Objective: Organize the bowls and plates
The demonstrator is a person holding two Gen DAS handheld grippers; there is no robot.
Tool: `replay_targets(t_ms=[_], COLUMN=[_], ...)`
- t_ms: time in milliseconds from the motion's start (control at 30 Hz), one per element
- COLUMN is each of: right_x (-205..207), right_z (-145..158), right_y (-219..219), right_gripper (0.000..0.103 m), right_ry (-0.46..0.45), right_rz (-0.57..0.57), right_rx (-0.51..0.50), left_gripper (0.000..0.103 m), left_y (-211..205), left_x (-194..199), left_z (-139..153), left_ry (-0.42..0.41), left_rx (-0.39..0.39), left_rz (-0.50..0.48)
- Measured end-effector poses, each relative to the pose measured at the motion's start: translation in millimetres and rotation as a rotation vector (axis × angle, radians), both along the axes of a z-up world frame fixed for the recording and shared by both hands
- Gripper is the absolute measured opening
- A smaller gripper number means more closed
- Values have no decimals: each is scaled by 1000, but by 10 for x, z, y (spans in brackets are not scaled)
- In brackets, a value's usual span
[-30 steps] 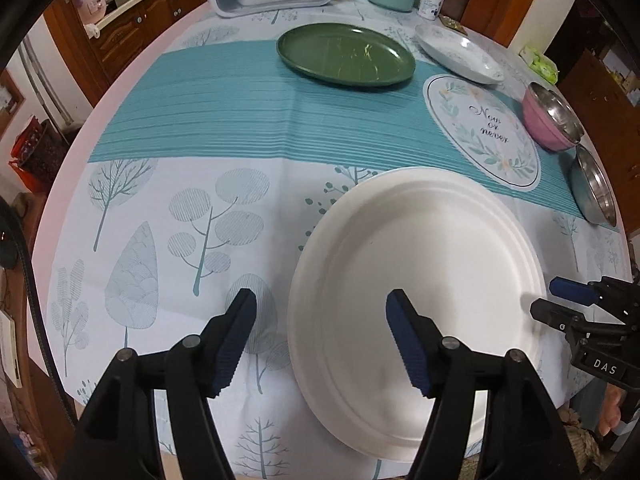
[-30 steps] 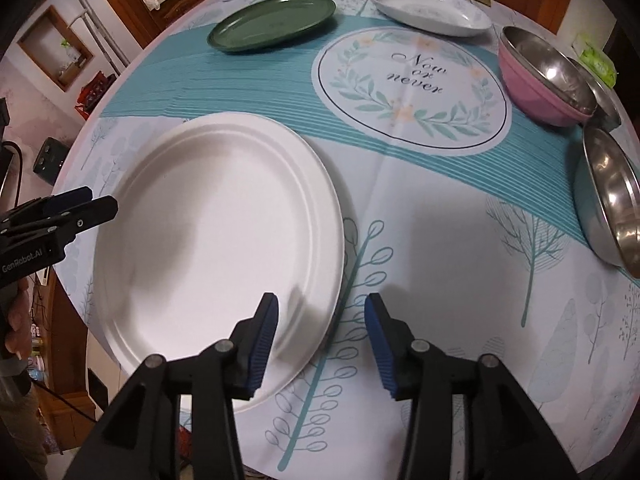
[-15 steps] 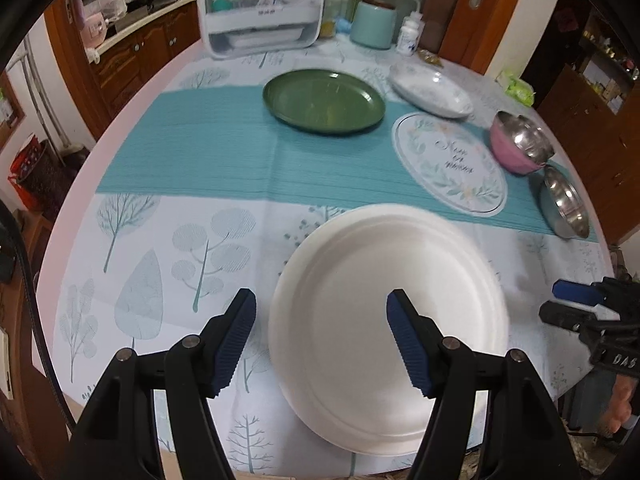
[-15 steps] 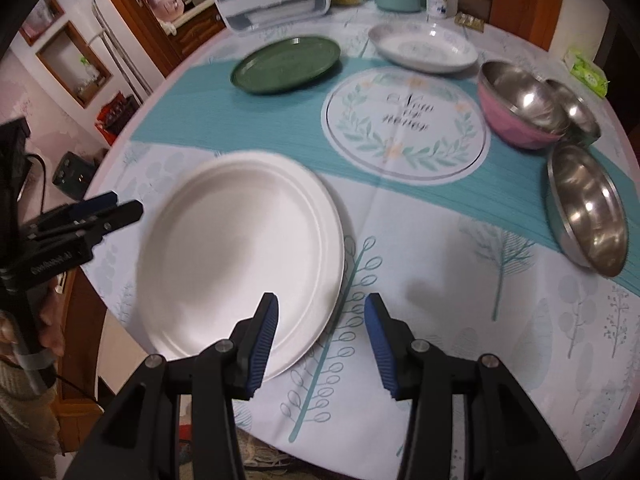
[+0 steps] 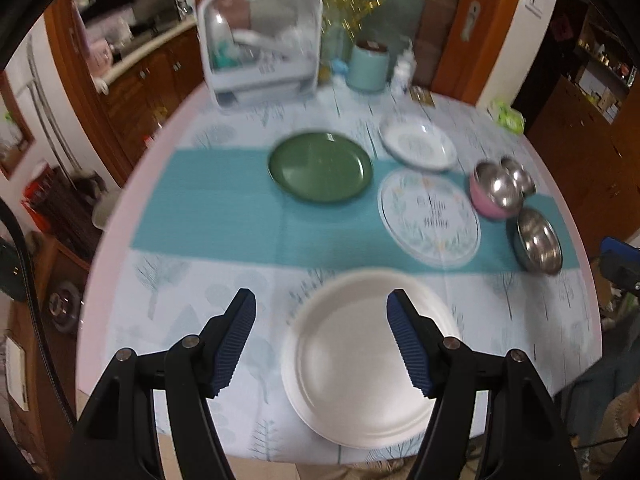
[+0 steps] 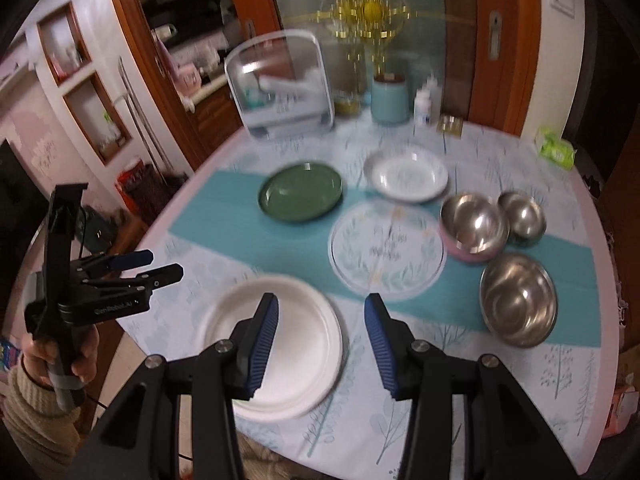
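Near table edge sits white plate (image 5: 360, 364), looks light, thin, flexy: pinch the rim. Left gripper (image 5: 320, 340) jaws opening, nothing between; right gripper (image 6: 320, 344) part-open, empty.

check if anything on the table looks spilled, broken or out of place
Nothing stands out. The white plate, green plate, patterned plate and steel bowls all sit upright and apart, with no spill visible, though the pictures are blurred.

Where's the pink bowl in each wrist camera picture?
Left wrist: pink bowl at right of centre, just right of the round printed placemat.
Right wrist: pink bowl right of centre, again just right of that placemat.
Shared landmark: the green plate.
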State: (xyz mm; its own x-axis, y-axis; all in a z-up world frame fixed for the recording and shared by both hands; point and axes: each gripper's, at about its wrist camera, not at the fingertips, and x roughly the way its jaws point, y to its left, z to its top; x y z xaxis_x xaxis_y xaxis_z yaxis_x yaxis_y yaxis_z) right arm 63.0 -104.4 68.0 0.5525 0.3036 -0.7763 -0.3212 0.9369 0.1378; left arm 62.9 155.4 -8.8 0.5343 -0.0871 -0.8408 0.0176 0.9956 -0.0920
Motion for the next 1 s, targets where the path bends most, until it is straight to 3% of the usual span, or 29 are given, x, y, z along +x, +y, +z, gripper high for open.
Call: replay_targets(t_ms=[267, 467, 600, 767, 1000], right_x=[371, 894, 1330, 1778, 2328], right_z=[463, 421, 156, -262, -697], right_y=[87, 215, 291, 406, 499], right_gripper=[45, 46, 46, 46, 46], right_ry=[-33, -14, 48, 122, 152], right_rz=[-33, -64, -63, -66, -72], right_rx=[19, -5, 29, 27, 30], left_gripper=[72, 74, 74, 74, 74], left_y=[176, 357, 449, 441, 402], left_x=[292, 824, 1340, 1920, 2499], left_z=[523, 575, 313, -254, -872], left_ry=[-56, -51, -14, 58, 142], left_rx=[120, 185, 179, 191, 155], left_rz=[41, 69, 85, 86, 91])
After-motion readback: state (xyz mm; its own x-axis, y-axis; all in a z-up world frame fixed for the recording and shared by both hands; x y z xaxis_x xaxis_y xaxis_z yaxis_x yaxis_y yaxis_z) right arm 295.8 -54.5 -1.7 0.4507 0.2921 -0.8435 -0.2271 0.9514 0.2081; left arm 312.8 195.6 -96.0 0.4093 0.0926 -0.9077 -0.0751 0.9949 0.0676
